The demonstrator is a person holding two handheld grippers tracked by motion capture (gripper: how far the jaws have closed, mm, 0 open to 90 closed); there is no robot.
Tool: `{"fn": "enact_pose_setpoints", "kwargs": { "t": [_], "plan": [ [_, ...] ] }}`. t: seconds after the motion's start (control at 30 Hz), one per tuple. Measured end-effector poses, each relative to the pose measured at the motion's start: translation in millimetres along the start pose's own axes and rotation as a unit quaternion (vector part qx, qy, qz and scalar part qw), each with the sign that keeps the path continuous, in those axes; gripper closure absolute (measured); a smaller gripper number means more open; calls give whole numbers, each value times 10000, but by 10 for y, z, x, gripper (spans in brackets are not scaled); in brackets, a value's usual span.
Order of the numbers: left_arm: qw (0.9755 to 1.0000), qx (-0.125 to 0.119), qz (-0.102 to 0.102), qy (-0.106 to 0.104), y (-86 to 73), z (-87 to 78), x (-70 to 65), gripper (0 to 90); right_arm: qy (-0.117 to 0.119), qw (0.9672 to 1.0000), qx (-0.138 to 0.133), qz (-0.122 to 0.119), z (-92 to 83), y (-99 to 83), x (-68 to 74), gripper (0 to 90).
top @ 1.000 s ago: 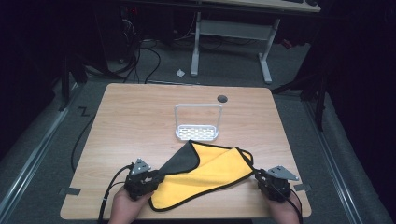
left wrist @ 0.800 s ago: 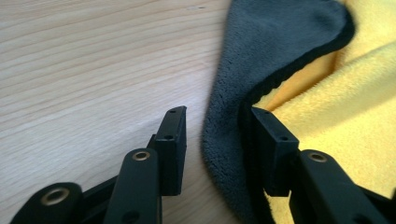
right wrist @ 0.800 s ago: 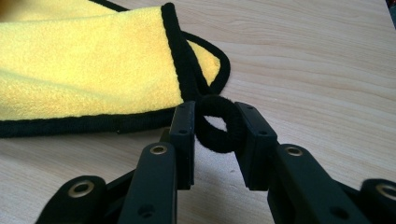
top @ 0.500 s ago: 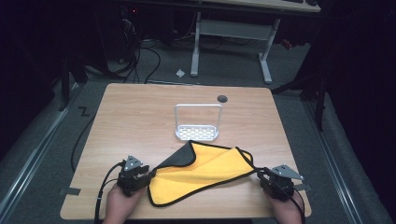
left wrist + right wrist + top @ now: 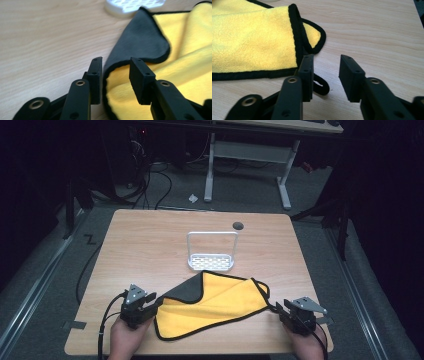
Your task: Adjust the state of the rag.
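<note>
Your left gripper hangs at the near-left hem of the yellow microfibre cloth, jaws parted and just closing, the black-bound hem between them but not pinched. Your right gripper sits at the cloth's near-right corner, jaws apart, nothing clamped; its hanging loop lies just under the left jaw. Close carelessly and you could, I think, snag that loop or miss the hem. The near desk edge is close behind you. Beyond, the cloth's grey folded corner touches the white rack; bare desk lies either side.
</note>
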State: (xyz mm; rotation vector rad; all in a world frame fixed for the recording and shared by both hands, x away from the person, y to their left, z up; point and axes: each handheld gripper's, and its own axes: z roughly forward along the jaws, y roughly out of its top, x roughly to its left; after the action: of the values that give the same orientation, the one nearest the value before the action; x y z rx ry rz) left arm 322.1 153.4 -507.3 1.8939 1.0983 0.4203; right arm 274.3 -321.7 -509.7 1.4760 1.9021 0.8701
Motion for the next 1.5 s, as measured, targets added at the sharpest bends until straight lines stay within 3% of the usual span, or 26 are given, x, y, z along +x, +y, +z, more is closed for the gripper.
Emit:
{"fn": "enact_pose_setpoints", "kwargs": {
  "t": [0.03,0.07,0.1,0.13,0.2,0.23,0.27,0.3,0.33,0.4,0.43,0.47,0.5,0.67,0.73,0.77,0.83,0.87,0.97,1.07,1.13,1.23,1.3,1.37,1.5],
  "plan": [
    [10000,-69,41,-57,13,-14,-34,659,100,9999,31,-9,19,13,13,748],
    [9995,-46,144,-285,56,-6,-129,673,155,9999,21,-56,32,25,25,792],
    [9995,-46,144,-285,56,-6,-129,694,155,9999,21,-56,32,25,25,792],
    [9987,8,155,-475,66,18,-183,694,197,9997,12,-129,51,48,40,830],
    [9961,218,211,-834,52,87,-318,714,308,9991,44,-273,157,177,94,884],
    [9920,445,323,-1136,5,160,-492,709,326,9989,45,-329,213,228,96,885],
    [9920,445,323,-1136,5,160,-492,698,326,9989,45,-329,213,228,96,885],
    [9904,553,430,-1188,-22,197,-581,690,233,9986,146,-443,363,322,78,888],
    [9890,647,542,-1212,-50,232,-654,690,233,9986,146,-443,363,322,78,888],
    [9863,849,693,-1235,-101,290,-719,688,212,9983,378,-392,561,382,21,888],
    [9859,924,681,-1220,-128,313,-725,697,276,9970,594,-420,698,392,-6,894],
    [9850,1017,654,-1230,-160,327,-711,697,276,9970,594,-420,698,392,-6,894],
    [9854,928,518,-1327,-216,313,-668,705,299,9963,602,-530,754,404,-5,900],
    [9861,937,438,-1303,-245,265,-636,737,222,9963,623,-551,849,478,-94,900],
    [9862,927,430,-1304,-272,230,-633,741,115,9966,670,-469,940,557,-200,900],
    [9858,943,405,-1329,-285,211,-624,741,115,9966,670,-469,940,557,-200,900],
    [9854,959,295,-1377,-308,177,-608,745,-115,9960,716,-525,1013,597,-251,900],
    [9851,969,299,-1388,-319,159,-602,745,-138,9968,689,-379,1070,632,-329,900],
    [9842,968,247,-1461,-345,123,-593,736,-182,9964,742,-372,1092,662,-349,900],
    [9831,980,250,-1528,-317,125,-592,695,-101,9972,600,-445,974,670,-262,868],
    [9849,807,341,-1493,-256,103,-588,673,139,9977,277,-606,709,632,-96,825],
    [9897,545,403,-1264,-36,117,-500,657,302,9967,181,-737,578,560,31,785],
    [9913,448,358,-1183,90,186,-440,652,483,9956,162,-789,506,477,129,757],
    [9922,541,422,-1036,203,348,-408,619,587,9945,218,-844,485,403,222,706],
    [9885,1010,676,-901,240,681,-452,526,733,9925,414,-888,528,294,347,557]
  ]
}}
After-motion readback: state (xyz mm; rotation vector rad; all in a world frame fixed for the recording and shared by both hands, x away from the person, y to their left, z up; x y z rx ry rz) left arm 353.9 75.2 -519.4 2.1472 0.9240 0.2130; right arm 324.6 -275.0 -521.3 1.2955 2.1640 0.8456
